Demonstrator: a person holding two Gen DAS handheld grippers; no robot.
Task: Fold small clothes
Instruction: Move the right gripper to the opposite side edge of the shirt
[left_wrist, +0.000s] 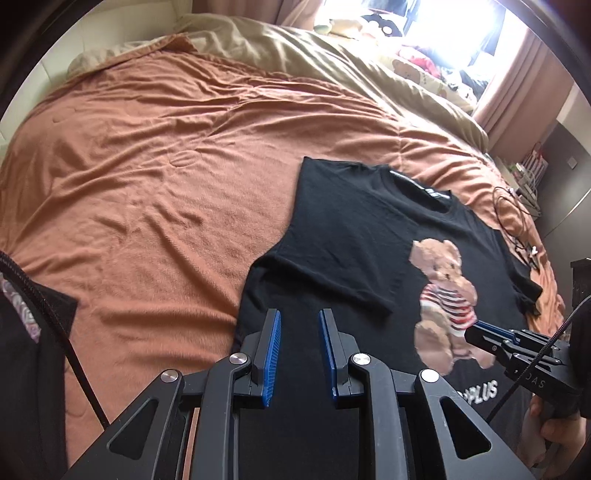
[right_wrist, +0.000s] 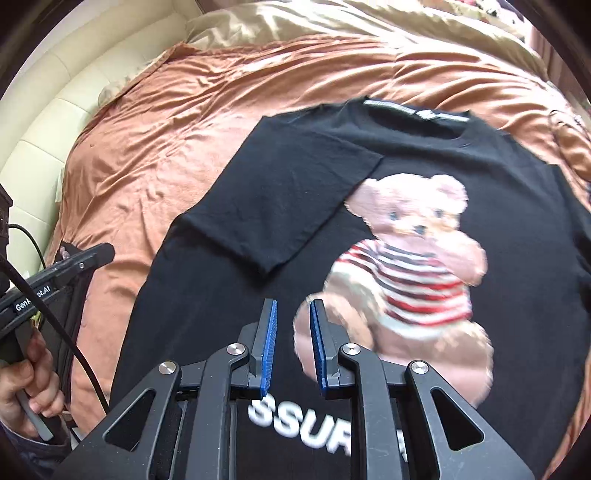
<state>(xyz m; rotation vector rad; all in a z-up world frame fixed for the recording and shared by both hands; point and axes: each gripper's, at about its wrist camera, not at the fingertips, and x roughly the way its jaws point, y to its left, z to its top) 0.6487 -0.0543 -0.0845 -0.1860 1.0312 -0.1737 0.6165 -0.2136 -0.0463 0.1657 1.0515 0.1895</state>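
Observation:
A black T-shirt (left_wrist: 354, 236) with a teddy-bear print (left_wrist: 447, 295) lies flat on the orange bedspread, collar away from me. Its left sleeve (left_wrist: 325, 280) is folded inward over the chest. My left gripper (left_wrist: 300, 325) hovers open and empty over the shirt's lower left part. In the right wrist view the shirt (right_wrist: 498, 177) fills the frame, the folded sleeve (right_wrist: 288, 199) ahead. My right gripper (right_wrist: 293, 314) is open and empty above the shirt, near the bear's leg. It also shows in the left wrist view (left_wrist: 491, 332), and the left gripper in the right wrist view (right_wrist: 59, 273).
The orange bedspread (left_wrist: 155, 177) stretches wide to the left. A beige duvet (left_wrist: 332, 59) and soft toys lie at the far side. Black cables (left_wrist: 517, 218) lie on the bed right of the shirt. A dark garment (left_wrist: 26, 332) lies at the left edge.

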